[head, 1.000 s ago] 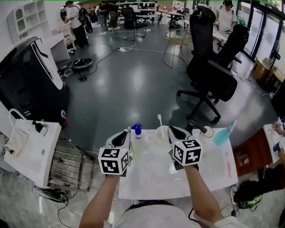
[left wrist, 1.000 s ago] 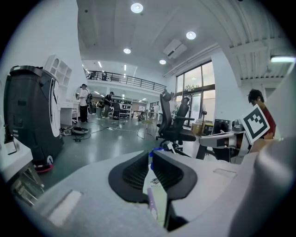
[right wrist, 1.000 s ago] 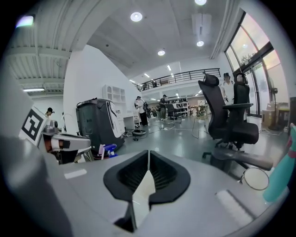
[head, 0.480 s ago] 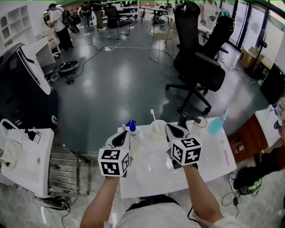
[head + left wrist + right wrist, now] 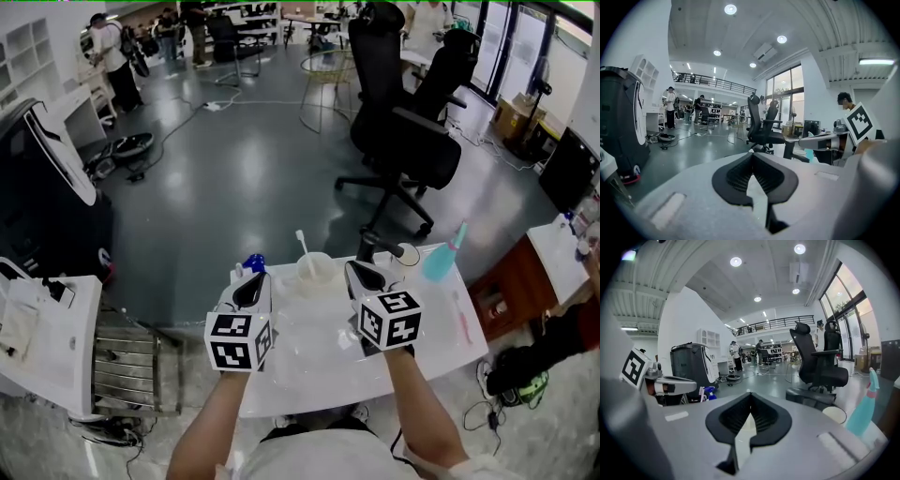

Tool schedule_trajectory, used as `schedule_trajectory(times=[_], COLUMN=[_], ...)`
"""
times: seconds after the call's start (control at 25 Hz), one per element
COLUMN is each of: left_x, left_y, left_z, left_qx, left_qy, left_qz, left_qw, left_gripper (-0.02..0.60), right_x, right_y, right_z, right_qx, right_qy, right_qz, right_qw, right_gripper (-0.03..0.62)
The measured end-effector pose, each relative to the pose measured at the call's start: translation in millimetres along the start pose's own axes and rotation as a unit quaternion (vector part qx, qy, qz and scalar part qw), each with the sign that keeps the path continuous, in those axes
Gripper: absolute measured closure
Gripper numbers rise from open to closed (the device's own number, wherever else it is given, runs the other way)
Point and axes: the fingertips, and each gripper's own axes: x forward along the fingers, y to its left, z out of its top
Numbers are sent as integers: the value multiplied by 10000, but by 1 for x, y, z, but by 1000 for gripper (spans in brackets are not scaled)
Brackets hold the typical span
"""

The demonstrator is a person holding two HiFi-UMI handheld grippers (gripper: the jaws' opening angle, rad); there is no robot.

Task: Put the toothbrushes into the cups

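Observation:
A white cup stands at the far edge of the white table with a white toothbrush upright in it. A pink toothbrush lies flat on the table's right side. My left gripper hovers left of the cup with its jaws shut and nothing between them. To the right of the cup, my right gripper is also shut and empty. A blue-topped object stands just beyond the left gripper's tip.
A teal spray bottle and a small white round cup stand at the table's far right. Black office chairs are on the grey floor beyond. A white cabinet and a metal rack are at the left.
Both grippers have shifted a little to the right over the table, so the cup now lies further left of the right gripper. The head view has swung as well.

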Motion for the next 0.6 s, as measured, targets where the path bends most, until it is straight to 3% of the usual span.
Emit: schedule_trajectory(times=[0.6], left_x=[40], left_y=[-81], left_z=[-6], left_qx=[36], left_qy=[150], left_qz=[-147], left_qw=[9998], left_gripper=[578], right_x=[-50], right_y=[-74], right_z=[-14], right_qx=[79], right_qy=[28], right_qz=[-102], right_qw=[9999], right_gripper=[591])
